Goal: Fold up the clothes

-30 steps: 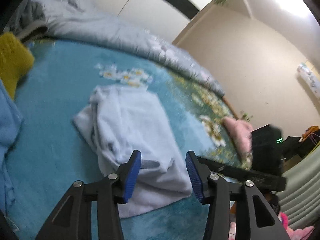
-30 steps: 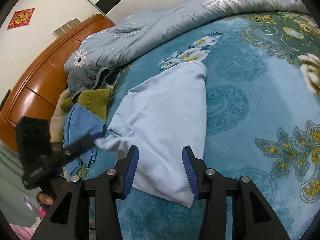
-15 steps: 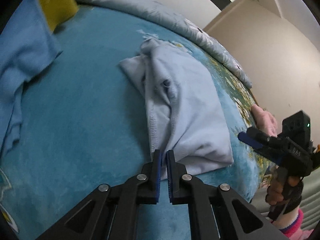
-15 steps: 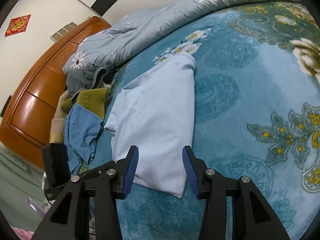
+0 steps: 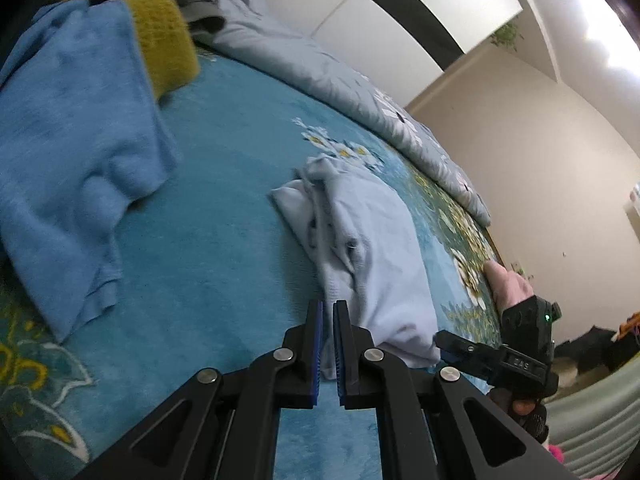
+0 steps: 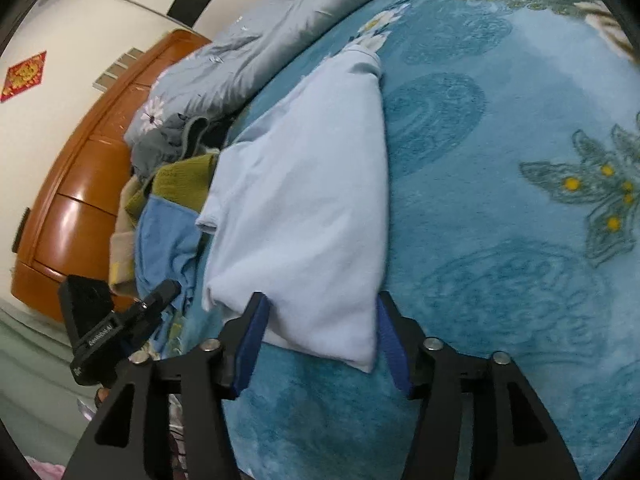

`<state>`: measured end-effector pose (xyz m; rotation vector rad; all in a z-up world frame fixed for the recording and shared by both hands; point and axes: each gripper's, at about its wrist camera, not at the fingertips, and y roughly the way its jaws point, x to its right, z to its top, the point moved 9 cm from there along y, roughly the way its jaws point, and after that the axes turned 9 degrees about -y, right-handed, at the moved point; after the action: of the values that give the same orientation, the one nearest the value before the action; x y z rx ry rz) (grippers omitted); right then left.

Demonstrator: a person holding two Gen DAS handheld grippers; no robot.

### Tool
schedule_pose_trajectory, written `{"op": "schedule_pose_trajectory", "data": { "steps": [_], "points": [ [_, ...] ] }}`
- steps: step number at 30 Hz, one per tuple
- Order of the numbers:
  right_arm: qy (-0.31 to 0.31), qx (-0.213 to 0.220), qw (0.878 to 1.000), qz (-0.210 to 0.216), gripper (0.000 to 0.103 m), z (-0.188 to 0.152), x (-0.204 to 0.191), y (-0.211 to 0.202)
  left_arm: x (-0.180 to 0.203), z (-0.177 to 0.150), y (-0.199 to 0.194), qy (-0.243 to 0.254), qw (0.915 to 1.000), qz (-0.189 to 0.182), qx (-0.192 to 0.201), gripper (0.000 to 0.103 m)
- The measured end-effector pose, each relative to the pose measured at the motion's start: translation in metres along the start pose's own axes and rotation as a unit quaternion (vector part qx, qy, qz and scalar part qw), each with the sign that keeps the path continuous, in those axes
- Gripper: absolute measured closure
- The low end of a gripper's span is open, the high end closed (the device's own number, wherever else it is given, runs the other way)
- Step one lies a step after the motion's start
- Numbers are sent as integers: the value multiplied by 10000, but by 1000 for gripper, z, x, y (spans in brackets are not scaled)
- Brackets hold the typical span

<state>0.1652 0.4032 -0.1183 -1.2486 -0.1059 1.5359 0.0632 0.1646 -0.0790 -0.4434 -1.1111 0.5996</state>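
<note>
1. The shirt [image 6: 308, 208] is the pale blue one, folded lengthwise into a long strip, lying flat on the blanket [image 6: 500, 240] (teal, w/ a flower print). In the left cam it shows as a rumpled strip [image 5: 372, 264] w/ loose folds bunched along its left side.
2. Your left gripper [image 5: 328, 308] has its jaws pressed nearly together, only a thin gap between the blue pads. The shirt's near left edge sits right at the tips, and a bit of pale cloth shows in the gap, so it looks like you're pinching that edge.
3. Your right gripper [image 6: 320, 304] is spread wide, and the jaws have just been opening more. The shirt's near end lies between the pads but they aren't pressing on it. The near corner hangs out just ahead of the right pad.
4. Left cam also catches the right gripper [image 5: 500, 356] off to the side by the bed's near edge, w/ fingers around its handle. Right cam catches the left gripper [image 6: 164, 292] the same way.
5. Left of the shirt: a blue top [image 5: 68, 168] spread out, a mustard knit [image 5: 164, 48] behind it, grey clothes further back.
6. A grey duvet [image 6: 256, 56] runs along the far side. A wood headboard [image 6: 72, 200] is behind the pile.
</note>
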Motion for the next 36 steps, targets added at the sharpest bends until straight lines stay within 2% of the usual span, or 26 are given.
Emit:
{"op": "schedule_pose_trajectory", "data": {
  "steps": [5,6,7,9,12,14,18,20,23,25,27,29,32,36],
  "points": [
    [179,192,9992,297,40,0,-5,1,-4,1,-2,-103,9999,34,4,96],
    [255,243,9987,360,45,0,-4,0,-2,1,-1,-101,9999,30,-2,96],
    [328,288,9982,411,61,0,-3,0,0,0,1,-87,10000,33,-11,96],
    [437,269,9979,384,88,0,2,0,4,-1,5,-46,10000,51,-36,96],
    [461,284,9974,465,94,7,7,-9,10,-2,9,13,9999,64,-82,95],
    [418,316,9972,528,95,14,10,-19,15,-2,12,46,9999,58,-116,93],
    [-236,362,9991,16,96,46,26,-61,24,-2,18,160,9997,28,-174,84],
    [-358,359,9986,-174,98,59,39,-77,28,0,23,185,9996,33,-195,80],
    [-339,546,9968,-485,101,80,67,-104,33,6,31,194,9996,43,-217,80],
    [-8,733,9962,-479,101,87,85,-119,39,14,36,188,9996,15,-201,79],
    [106,863,9955,-368,98,82,84,-122,45,20,43,136,9996,-86,-237,72],
    [50,801,9959,-420,98,70,80,-116,54,23,53,89,9993,-209,-313,62],
    [12,717,9966,-416,98,49,71,-103,63,20,72,76,9981,-286,-534,58],
    [261,737,9967,-231,98,28,68,-93,63,13,92,-21,9970,-192,-749,57]
  ]
}}
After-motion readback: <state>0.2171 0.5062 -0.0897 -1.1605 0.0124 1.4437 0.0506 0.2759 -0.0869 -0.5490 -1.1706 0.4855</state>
